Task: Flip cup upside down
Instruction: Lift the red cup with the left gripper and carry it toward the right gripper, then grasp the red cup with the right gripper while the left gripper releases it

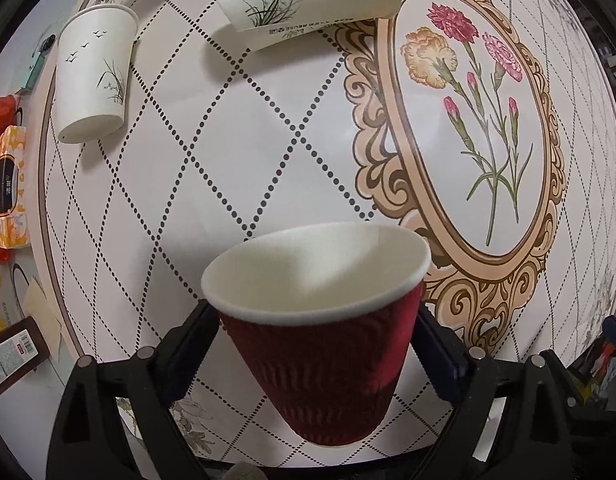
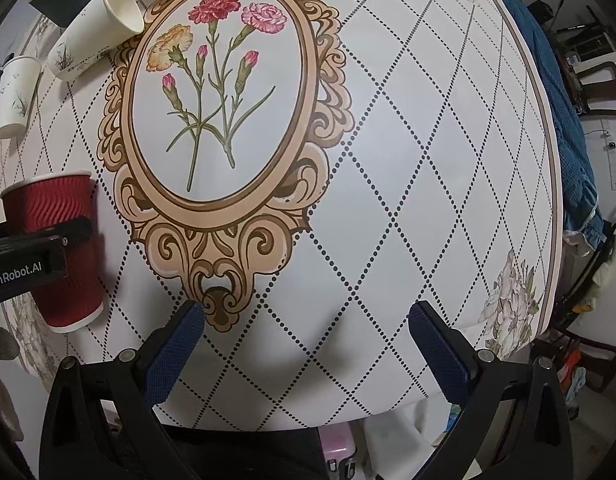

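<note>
the left gripper (image 1: 320,344) is clamping the red cup (image 1: 324,364) at mid-wall, mouth up, seemingly lifted just off the table (image 1: 267,120), probably leaving room to rotate it. the right gripper (image 2: 308,344) is hanging spread wide, gripping nothing.

red cup (image 1: 320,364) between left tool (image 1: 312,344) fingers
</note>
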`<state>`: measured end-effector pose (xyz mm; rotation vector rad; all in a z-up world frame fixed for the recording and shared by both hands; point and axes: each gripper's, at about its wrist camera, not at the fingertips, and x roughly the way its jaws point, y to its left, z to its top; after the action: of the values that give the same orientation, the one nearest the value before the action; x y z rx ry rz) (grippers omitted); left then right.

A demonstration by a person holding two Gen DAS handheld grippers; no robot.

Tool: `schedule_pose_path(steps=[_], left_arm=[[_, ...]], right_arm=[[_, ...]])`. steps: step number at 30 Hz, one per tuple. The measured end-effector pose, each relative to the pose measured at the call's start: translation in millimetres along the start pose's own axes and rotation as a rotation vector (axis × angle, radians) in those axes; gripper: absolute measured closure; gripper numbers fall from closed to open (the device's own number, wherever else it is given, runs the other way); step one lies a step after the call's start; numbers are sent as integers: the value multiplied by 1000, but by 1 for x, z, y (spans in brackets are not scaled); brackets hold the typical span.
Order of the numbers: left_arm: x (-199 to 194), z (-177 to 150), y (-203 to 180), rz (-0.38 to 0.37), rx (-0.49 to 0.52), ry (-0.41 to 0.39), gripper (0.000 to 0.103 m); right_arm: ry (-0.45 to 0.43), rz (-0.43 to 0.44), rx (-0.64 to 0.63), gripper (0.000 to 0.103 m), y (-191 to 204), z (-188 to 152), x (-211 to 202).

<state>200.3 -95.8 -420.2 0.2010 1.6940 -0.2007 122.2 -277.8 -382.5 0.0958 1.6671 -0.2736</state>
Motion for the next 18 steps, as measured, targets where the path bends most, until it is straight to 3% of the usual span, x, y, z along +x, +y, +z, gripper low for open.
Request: schedule_pose_path(steps=[8,13,18], left_arm=[[-15,-12,-10,-15,1,-25,9],[-65,-23,1,-39,-11,-107,9],[-103,-46,34,1,-57,-189,9]], right_arm=[[-12,2,10,0,4,-5,-11],[-27,16,19,0,5,-10,-23],[-55,62,21,0,15,-22,-45]])
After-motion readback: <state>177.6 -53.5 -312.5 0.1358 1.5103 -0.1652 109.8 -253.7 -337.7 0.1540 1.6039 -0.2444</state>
